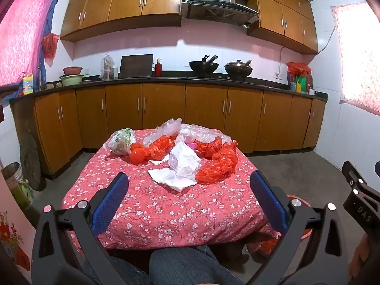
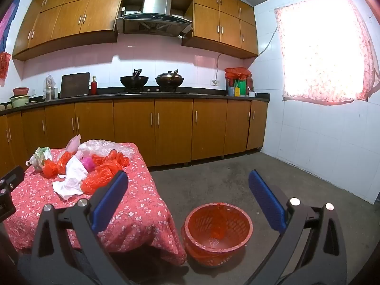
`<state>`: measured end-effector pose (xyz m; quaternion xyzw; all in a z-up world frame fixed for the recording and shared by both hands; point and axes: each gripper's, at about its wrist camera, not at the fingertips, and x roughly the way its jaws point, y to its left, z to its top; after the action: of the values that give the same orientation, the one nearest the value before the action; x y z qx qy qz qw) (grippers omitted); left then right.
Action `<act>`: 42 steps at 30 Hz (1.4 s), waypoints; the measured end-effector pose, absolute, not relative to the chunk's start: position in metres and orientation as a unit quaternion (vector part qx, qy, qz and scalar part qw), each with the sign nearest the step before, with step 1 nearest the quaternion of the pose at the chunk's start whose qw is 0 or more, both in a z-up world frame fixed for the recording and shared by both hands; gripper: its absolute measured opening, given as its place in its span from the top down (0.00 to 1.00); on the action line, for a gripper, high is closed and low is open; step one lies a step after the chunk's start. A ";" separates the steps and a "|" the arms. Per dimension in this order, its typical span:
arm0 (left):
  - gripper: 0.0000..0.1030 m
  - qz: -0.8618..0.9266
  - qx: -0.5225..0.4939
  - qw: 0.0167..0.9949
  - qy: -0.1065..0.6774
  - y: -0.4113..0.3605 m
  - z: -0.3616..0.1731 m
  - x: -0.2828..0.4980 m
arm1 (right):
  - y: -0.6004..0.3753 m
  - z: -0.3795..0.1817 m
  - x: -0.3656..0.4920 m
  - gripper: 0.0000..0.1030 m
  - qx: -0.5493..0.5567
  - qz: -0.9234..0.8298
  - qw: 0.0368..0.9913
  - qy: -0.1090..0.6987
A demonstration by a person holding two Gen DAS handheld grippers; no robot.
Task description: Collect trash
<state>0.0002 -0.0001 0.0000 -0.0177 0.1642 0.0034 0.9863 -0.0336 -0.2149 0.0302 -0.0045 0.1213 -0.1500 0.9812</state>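
A low table under a red flowered cloth [image 1: 154, 209] [image 2: 133, 204] carries a heap of trash: crumpled white paper [image 1: 180, 168] [image 2: 71, 178], orange plastic bags [image 1: 218, 163] [image 2: 99, 175], clear plastic bags [image 1: 204, 134], a green-printed bag [image 1: 122, 141] and something pink [image 2: 87, 162]. My left gripper [image 1: 190, 180] hangs open just short of the white paper, nothing between its blue pads. On the floor right of the table stands an orange mesh bin [image 2: 217, 231] with a liner. My right gripper [image 2: 188, 178] is open above and behind the bin, empty.
Wooden cabinets and a dark counter [image 1: 166, 79] with two woks [image 1: 203, 66] run along the far wall. A bucket [image 1: 16, 182] stands at the left wall. A person's knee [image 1: 190, 266] sits below the table edge. Bare concrete floor [image 2: 225, 180] lies right of the table.
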 end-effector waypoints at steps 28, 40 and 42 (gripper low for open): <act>0.02 0.004 -0.017 0.986 0.164 0.000 0.000 0.000 | -0.218 0.031 -0.036 0.04 -0.003 -0.150 0.981 0.124; 0.02 0.003 -0.017 0.986 0.164 0.000 0.000 0.000 | -0.217 0.031 -0.035 0.04 -0.003 -0.150 0.981 0.125; 0.02 0.003 -0.017 0.986 0.164 0.000 0.000 0.000 | -0.217 0.031 -0.035 0.04 -0.003 -0.150 0.981 0.125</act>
<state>0.0001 -0.0004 -0.0001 -0.0168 0.1642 0.0031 0.9863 -0.0353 -0.2172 0.0313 -0.0029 0.1251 -0.1496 0.9808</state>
